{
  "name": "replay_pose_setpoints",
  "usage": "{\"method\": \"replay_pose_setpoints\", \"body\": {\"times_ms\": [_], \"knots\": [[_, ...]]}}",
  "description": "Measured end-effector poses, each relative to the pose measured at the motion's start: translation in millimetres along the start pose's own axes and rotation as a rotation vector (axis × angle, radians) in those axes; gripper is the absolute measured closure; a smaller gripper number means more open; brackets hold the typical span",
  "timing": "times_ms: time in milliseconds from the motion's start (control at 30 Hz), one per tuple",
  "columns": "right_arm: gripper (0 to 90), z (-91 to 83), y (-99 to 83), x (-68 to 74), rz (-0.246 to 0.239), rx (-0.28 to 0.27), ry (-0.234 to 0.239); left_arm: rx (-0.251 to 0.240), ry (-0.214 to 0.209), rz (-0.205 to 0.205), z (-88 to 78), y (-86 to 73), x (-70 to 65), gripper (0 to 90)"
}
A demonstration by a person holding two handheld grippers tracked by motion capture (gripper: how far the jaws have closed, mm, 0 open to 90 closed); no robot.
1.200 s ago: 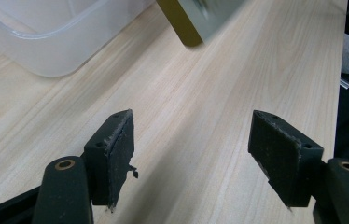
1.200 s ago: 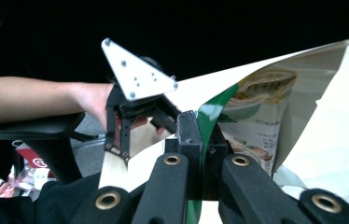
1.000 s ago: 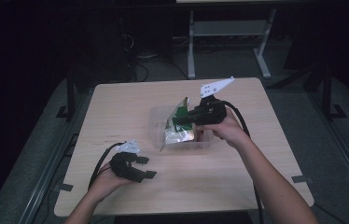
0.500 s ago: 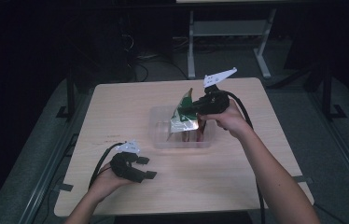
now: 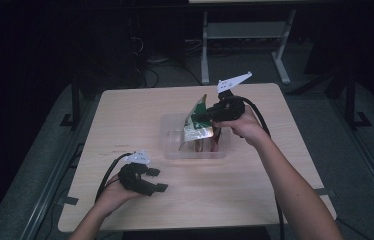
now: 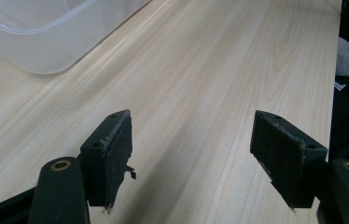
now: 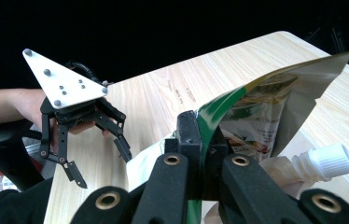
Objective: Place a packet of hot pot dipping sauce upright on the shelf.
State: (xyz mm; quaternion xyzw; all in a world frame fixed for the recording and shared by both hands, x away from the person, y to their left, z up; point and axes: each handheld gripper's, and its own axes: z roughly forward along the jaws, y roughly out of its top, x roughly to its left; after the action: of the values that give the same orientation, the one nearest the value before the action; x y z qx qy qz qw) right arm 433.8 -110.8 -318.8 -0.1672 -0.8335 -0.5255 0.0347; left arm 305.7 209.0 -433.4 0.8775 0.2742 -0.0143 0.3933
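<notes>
Broadly, a pale wooden table [image 5: 125,120] takes up the middle of the high view, with dark floor around it. Near the table's centre sits a clear plastic bin [image 5: 171,145], and more pouches lie inside it; a pouch with a white screw cap [image 7: 329,162] shows low in the right gripper view. A corner of the bin [image 6: 42,42] also appears at the upper left of the left gripper view.

Above the bin, the right gripper [image 5: 206,116] clamps the edge of a green-and-white snack pouch [image 5: 196,125] and holds it up over the bin's middle, tilted, its lower end close to the pouches below. In the right gripper view the jaws are pressed tight together on the green edge of the pouch [image 7: 256,116].

Near the table's front left edge, well apart from the bin, the left gripper [image 5: 154,179] rests low over bare wood. Its jaws stand wide apart with nothing between them, and one dark pad [image 6: 116,158] is ragged at its edge.
</notes>
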Motion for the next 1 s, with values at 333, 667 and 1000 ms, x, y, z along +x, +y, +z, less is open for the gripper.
{"method": "replay_pose_setpoints", "body": {"times_ms": [333,667,1000], "knots": [[90.0,-4.6,2.3,-0.5,-0.005,0.012,-0.016,0.002,-0.001,0.001,0.9,-0.1,0.3,28.6],[90.0,7.5,-2.6,-2.9,0.003,0.036,-0.016,0.001,-0.004,0.0,0.6,-0.5,0.1,28.2],[90.0,20.9,-5.7,-8.1,0.022,0.053,-0.018,0.01,-0.009,0.003,3.1,-0.6,-0.2,27.9]]}}
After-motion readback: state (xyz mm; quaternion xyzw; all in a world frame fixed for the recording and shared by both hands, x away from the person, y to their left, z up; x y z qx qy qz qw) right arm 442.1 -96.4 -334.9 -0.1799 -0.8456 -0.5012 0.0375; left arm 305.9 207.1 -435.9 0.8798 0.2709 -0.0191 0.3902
